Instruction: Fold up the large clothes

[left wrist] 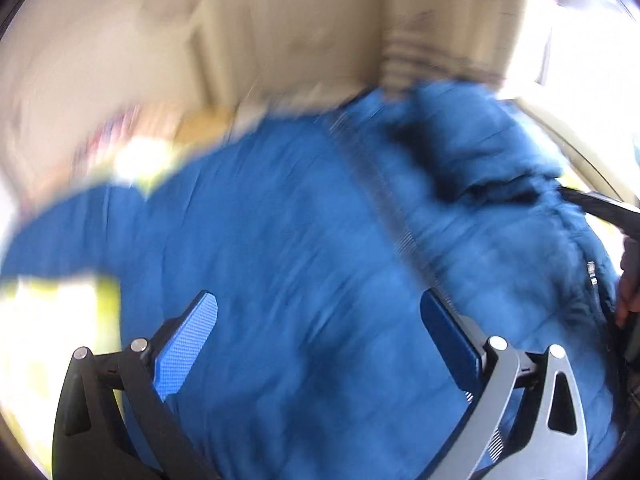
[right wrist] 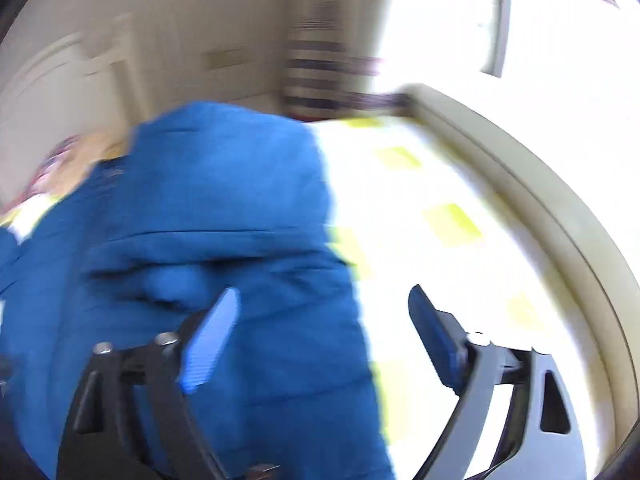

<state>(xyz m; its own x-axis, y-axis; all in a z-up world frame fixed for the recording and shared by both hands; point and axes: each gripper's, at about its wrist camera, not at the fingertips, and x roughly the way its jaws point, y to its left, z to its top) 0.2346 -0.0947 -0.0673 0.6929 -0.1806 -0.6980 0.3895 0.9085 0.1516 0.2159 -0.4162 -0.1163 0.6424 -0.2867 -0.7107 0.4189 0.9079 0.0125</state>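
**Loose jacket, empty jaws**

The blue puffer jacket (left wrist: 304, 240) lies spread on the yellow-checked bed (right wrist: 452, 220). Both the left hand-held gripper (left wrist: 320, 344) and right hand-held gripper (right wrist: 324, 340) hover spread, pinching nothing. Slippery padding could spring open, or a grab could catch only one layer.

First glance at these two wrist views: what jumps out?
The blue puffer jacket fills most of the left wrist view, spread on a white and yellow checked cover, its zipper running up the middle. The left gripper hangs open above it. In the right wrist view the right gripper is open over the jacket's edge, holding nothing.
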